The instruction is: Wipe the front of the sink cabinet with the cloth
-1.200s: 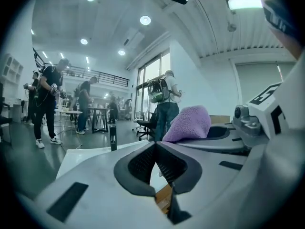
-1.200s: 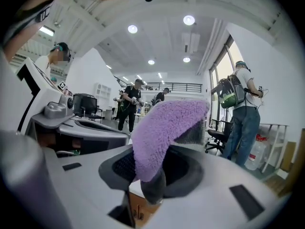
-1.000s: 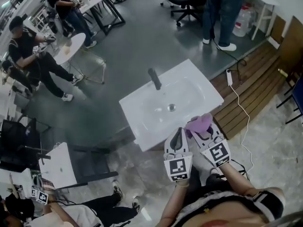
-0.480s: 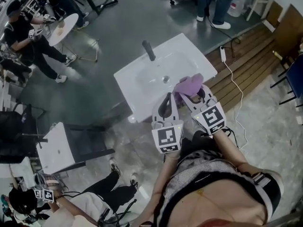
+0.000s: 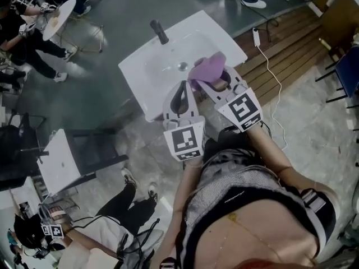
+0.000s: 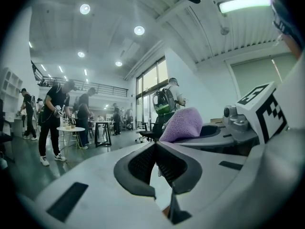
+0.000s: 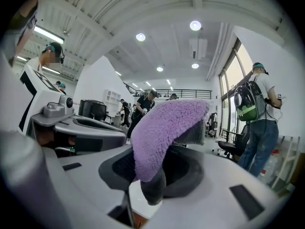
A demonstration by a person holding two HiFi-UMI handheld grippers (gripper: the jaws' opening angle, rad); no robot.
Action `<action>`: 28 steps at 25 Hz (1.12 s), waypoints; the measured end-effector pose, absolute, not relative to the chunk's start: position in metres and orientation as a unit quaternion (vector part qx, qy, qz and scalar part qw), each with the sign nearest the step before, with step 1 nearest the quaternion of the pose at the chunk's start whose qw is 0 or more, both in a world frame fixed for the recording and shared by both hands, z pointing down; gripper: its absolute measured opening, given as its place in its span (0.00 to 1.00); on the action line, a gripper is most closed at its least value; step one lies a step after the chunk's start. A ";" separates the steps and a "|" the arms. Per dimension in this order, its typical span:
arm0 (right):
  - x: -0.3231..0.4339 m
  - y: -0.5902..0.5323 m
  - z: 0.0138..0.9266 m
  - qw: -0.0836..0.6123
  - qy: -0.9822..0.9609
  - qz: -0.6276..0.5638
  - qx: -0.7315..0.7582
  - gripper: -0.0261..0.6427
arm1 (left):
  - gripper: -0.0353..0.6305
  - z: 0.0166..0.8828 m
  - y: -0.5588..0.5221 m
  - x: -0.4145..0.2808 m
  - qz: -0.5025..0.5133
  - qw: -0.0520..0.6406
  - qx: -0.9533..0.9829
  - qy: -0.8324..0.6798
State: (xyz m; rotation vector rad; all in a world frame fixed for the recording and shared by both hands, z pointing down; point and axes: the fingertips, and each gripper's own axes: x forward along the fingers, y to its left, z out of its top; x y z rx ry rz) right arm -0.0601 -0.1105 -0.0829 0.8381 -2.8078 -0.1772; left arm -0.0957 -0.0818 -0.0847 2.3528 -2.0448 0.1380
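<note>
At upper centre, over the white sink (image 5: 140,72) | purple cloth (image 5: 206,68) is clamped in the right gripper (image 5: 217,86) | left gripper (image 5: 180,94) is closed on nothing | step judged: approach, cabinet front unseen below the rim | next: cloth must be lowered and pressed flat.

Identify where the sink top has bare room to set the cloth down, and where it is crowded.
Free: the sink bowl around the drain, and its flat rim left of the faucet. Crowded: the near right edge, where the purple cloth in the right claw and the left claw overhang.
</note>
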 end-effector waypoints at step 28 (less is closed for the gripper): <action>0.110 -0.086 -0.084 0.115 -0.970 -0.044 0.209 0.29 | 0.05 -0.095 -0.065 0.070 0.042 0.037 0.711 -0.701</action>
